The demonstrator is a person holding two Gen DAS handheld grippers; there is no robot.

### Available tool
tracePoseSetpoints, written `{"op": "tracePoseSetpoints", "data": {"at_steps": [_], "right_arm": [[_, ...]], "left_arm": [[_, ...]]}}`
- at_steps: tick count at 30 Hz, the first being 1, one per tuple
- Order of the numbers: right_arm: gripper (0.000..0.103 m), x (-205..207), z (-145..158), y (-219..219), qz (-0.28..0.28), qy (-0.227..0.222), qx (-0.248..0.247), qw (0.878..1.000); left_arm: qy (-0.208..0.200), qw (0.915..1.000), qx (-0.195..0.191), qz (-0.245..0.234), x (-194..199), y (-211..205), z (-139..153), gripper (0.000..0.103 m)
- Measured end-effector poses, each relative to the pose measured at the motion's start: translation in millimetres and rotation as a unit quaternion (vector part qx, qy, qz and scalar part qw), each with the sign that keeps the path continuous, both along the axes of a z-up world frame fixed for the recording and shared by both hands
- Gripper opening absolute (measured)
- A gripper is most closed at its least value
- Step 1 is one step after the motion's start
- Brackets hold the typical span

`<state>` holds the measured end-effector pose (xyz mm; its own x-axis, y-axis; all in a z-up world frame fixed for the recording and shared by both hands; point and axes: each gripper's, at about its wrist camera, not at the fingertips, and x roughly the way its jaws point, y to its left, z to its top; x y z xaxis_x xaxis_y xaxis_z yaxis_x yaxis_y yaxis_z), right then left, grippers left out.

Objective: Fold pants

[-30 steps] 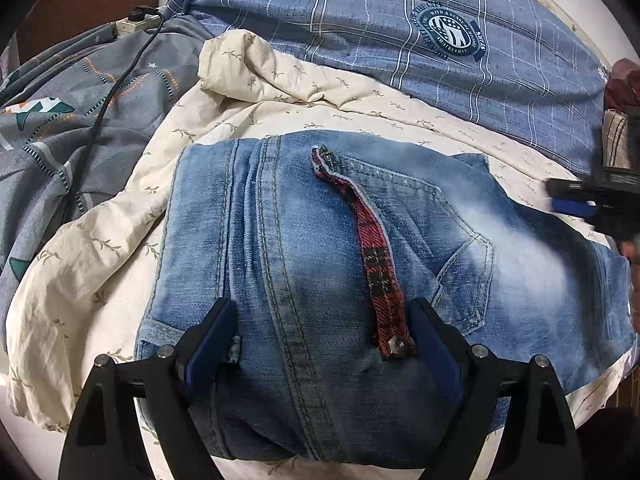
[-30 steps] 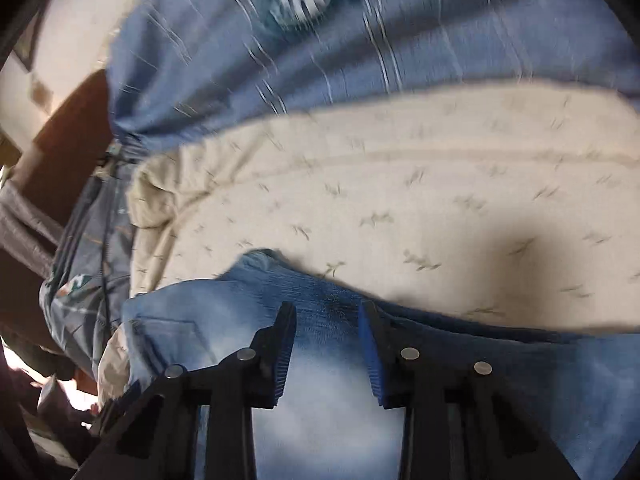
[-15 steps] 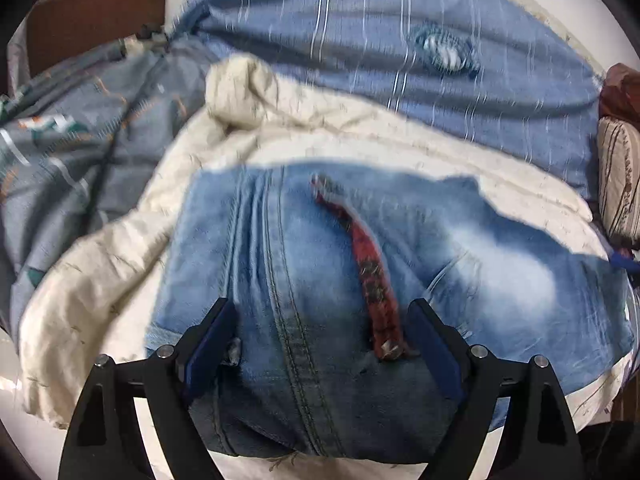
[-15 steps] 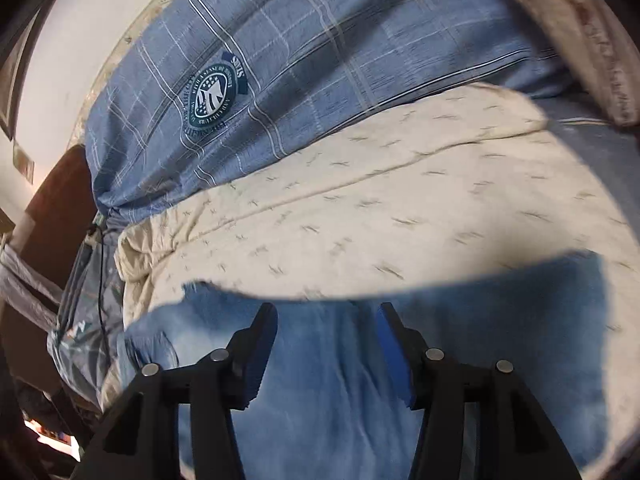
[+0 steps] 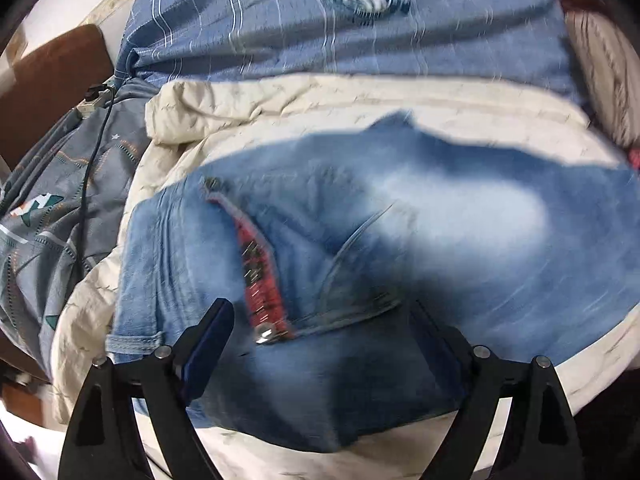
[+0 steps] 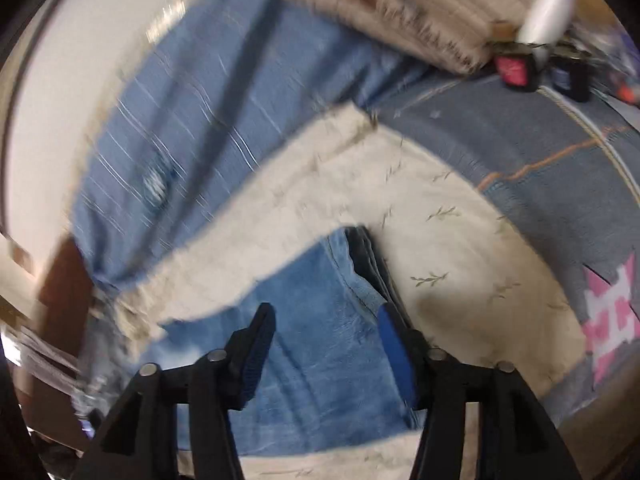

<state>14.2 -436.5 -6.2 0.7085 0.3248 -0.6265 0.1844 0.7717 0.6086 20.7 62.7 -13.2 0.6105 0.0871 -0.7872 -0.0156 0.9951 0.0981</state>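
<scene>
Folded light-blue jeans (image 5: 400, 248) lie on a cream leaf-print sheet (image 5: 280, 100), with a red plaid pocket lining (image 5: 260, 276) showing. My left gripper (image 5: 320, 344) is open above the near edge of the jeans, holding nothing. In the right wrist view the jeans (image 6: 320, 340) end at a dark folded edge to the right. My right gripper (image 6: 326, 344) is open over that end of the jeans, empty. Both views are motion-blurred.
A blue plaid pillow (image 5: 340, 28) lies behind the sheet. A grey patterned quilt (image 5: 48, 208) with a black cable (image 5: 86, 184) is on the left. A striped cushion (image 5: 604, 76) sits far right. Small dark bottles (image 6: 516, 72) stand beyond the quilt (image 6: 540, 152).
My right gripper has opened wider and swung right along the jeans to their end. My left gripper has shifted right over the jeans and stays open.
</scene>
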Motion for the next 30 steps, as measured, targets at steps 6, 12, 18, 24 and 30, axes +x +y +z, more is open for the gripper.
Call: {"op": "tracePoseSetpoints", "data": {"at_steps": [6,12,18,24,30], "right_arm": [[0.067,-55,-28,-14,0.015,0.023,0.095,0.995],[0.067,-36,-61,-18,0.027,0.065,0.123,0.99],[0.066,-31,-2,-17,0.042,-0.007,0.033,0.999],[0.066,61,-12,-23,0.081,0.041,-0.021,0.996],[0.009,94,-40,7,0.134,0.083,-0.095,0.983]], "left_arm": [[-0.032,0.9982,-0.039,-0.033,4,-29,17,0.09],[0.022,0.9962,0.073,-0.042,17,-53,-28,0.093],[-0.014,0.9977,-0.006,-0.066,10,-72,15,0.092],[-0.01,0.9887,-0.086,-0.123,28,-122,22,0.092],[0.031,0.9878,-0.085,-0.126,45,-138,-10,0.092]]}}
